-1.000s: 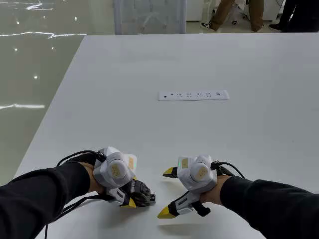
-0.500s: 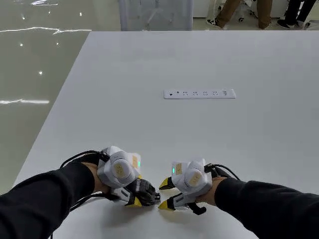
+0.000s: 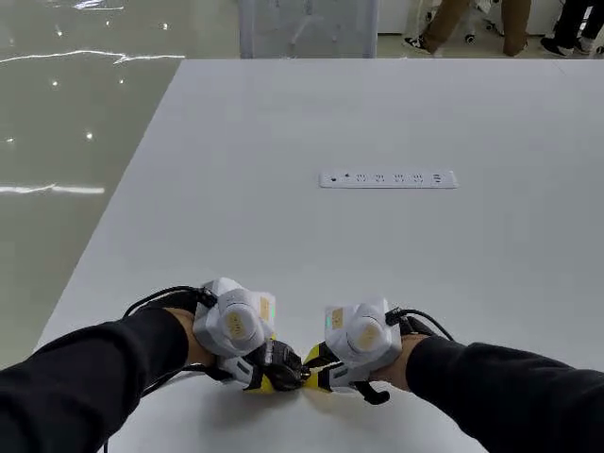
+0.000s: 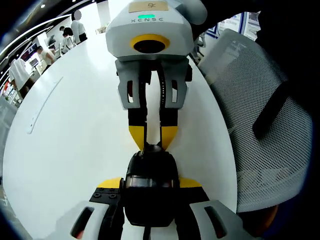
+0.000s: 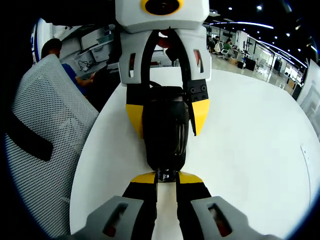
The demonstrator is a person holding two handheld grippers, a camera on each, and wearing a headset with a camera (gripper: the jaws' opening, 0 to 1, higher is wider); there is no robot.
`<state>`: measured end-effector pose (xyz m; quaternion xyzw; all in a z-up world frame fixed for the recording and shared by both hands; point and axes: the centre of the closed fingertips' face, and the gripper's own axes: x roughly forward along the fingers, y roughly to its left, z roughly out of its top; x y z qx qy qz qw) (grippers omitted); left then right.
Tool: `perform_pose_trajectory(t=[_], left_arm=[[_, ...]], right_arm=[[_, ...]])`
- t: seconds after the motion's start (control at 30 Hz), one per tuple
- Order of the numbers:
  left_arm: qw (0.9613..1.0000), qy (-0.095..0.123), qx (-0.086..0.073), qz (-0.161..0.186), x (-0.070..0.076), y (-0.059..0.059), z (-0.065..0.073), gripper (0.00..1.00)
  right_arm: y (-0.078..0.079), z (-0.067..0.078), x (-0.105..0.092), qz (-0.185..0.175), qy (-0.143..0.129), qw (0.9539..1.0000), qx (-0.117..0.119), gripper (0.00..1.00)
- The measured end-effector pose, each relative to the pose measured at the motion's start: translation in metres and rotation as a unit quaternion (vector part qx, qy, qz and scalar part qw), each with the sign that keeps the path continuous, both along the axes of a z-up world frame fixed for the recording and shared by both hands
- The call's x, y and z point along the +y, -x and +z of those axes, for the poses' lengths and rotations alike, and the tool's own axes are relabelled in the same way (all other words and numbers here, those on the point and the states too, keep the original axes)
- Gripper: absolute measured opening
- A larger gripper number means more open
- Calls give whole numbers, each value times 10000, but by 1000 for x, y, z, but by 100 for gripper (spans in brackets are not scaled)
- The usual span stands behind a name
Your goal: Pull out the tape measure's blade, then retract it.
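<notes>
Head view: the tape measure (image 3: 280,363), a black case, sits low over the bench (image 3: 283,236) close to its near edge, toward the near-left corner. The left gripper (image 3: 263,380) has it clamped. Its jaws press against the two flanks of the case, and the left gripper view confirms this, with a yellow tip showing on either side of the black body. The right gripper (image 3: 312,378) meets it nose to nose from the opposite side, the two sets of yellow tips almost touching.

Relation governing the next move: the case lies directly ahead of the right gripper, just beside its tips and on the same line. Its long axis runs along the near edge of the bench, and its mouth faces the person's right, straight into the right gripper. In the right gripper view the blade hook (image 5: 167,174) shows as a small metal piece at the end of the case, sitting between that gripper's tips. Those jaws are drawn close together with only a narrow gap — whether they actually bear on the hook cannot be told.

Judgement: the blade is not yet drawn out; no length of it shows. The pull should go rightward along the near edge, in line with the case, while the left gripper holds the case fixed. A skewed pull would likely slip the hook. The power strip (image 3: 388,179) lies well apart toward the middle of the bench, off that line.
</notes>
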<state>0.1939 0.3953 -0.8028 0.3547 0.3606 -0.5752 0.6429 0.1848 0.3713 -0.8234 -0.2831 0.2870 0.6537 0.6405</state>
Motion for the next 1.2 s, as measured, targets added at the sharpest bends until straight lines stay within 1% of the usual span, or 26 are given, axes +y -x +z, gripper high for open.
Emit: perform_pose_trajectory(t=[0.07, 0.13, 0.27, 0.3, 0.33, 0.4, 0.43, 0.47, 0.5, 0.6, 0.63, 0.73, 0.83, 0.97, 1.2], left_arm=[[10000, 2, 12, 2, 0, 0, 0, 35], [10000, 49, 49, 59, 0, -1, 0, 35], [9999, 75, 67, 110, 0, -2, 0, 35], [9999, 69, 66, 108, 0, -1, 0, 35], [9999, 68, 62, 101, 0, -1, 0, 35], [9999, 82, 62, 110, 0, -1, 0, 35], [9999, 92, 65, 122, 0, -1, 0, 35], [9998, 104, 67, 130, 0, -1, 0, 35], [9998, 110, 68, 136, 0, -1, 0, 35], [9997, 125, 69, 173, 0, -2, 0, 35], [9997, 121, 54, 181, 0, -1, 0, 35], [9998, 101, 34, 180, 1, -1, 0, 35], [9996, 174, 65, 218, 0, -2, 0, 35], [9995, 176, 108, 243, 0, -3, 0, 35], [9997, 125, 78, 216, 0, -1, 0, 35]], right_arm=[[0, 0, -2, 29, 13, 10000, -40, 9], [-1, 0, -7, -1, 10, 10000, -29, 9], [-3, -1, -15, -42, 62, 10000, 13, 10], [-1, -1, -14, -56, 67, 9999, 59, 10], [-1, -1, -13, -51, 76, 9999, 50, 11], [0, -2, -11, 37, 189, 9998, -87, 12], [-1, -2, -10, 31, 206, 9997, -82, 13], [-1, -3, -11, -52, 212, 9998, -9, 13], [-1, -4, -10, -108, 211, 9997, 32, 13], [-1, -4, -3, -168, 129, 9998, 0, 14], [-1, -3, -1, -100, 112, 9999, -73, 13], [-3, -2, -5, -111, 115, 9999, -10, 12], [-3, -2, -8, -196, 104, 9997, 75, 11], [-4, -2, -12, -258, 101, 9996, 58, 11], [-4, -3, -23, -264, 217, 9994, 18, 11]])
